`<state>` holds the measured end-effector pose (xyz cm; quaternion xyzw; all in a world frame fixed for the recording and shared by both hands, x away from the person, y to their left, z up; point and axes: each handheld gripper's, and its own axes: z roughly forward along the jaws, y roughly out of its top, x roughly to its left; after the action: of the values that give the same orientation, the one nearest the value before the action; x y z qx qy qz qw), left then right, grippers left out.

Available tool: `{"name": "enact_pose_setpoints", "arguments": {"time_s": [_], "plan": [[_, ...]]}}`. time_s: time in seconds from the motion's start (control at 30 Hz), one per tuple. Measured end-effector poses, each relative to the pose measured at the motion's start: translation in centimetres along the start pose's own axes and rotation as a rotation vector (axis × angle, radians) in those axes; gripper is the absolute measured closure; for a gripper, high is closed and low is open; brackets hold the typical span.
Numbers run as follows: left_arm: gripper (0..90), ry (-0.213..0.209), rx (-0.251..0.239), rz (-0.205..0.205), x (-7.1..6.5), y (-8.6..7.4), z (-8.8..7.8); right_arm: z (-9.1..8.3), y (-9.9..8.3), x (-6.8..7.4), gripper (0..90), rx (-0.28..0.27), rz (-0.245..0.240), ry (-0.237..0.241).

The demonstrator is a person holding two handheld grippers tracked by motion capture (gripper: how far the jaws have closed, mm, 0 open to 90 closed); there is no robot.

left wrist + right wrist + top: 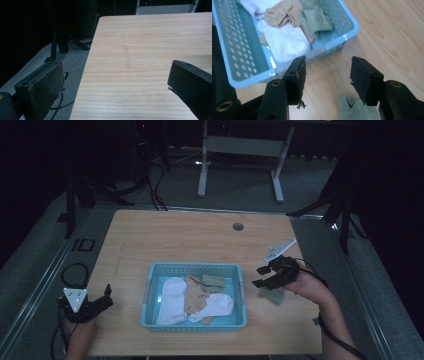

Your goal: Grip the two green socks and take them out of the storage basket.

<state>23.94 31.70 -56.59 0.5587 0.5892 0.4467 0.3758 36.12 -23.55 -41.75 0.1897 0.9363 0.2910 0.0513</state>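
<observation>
A light blue perforated basket sits on the wooden table and holds white, tan and green socks. A green sock lies on the table just right of the basket. My right gripper hovers over that sock, jaws open and empty, pointing toward the basket's right wall. Near the table's front left corner my left gripper rests low, its jaws wide open over bare wood.
The table's left edge runs beside the left gripper, with dark floor, cables and stand legs beyond. A round cable hole marks the far side of the tabletop. A metal desk frame stands behind the table.
</observation>
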Motion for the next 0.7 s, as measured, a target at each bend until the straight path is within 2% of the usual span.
{"name": "enact_pose_setpoints", "arguments": {"time_s": [0.33, 0.7], "plan": [[0.4, -0.001, -0.001, 0.003, 0.0, 0.0, 0.0, 1.0, 2.0, 0.6, 47.1, 0.001, -0.046, 0.015], [0.4, -0.004, -0.002, 0.002, 0.0, 0.0, 0.0, 3.3, 3.8, 1.0, 47.1, 0.017, -0.081, 0.036]]}}
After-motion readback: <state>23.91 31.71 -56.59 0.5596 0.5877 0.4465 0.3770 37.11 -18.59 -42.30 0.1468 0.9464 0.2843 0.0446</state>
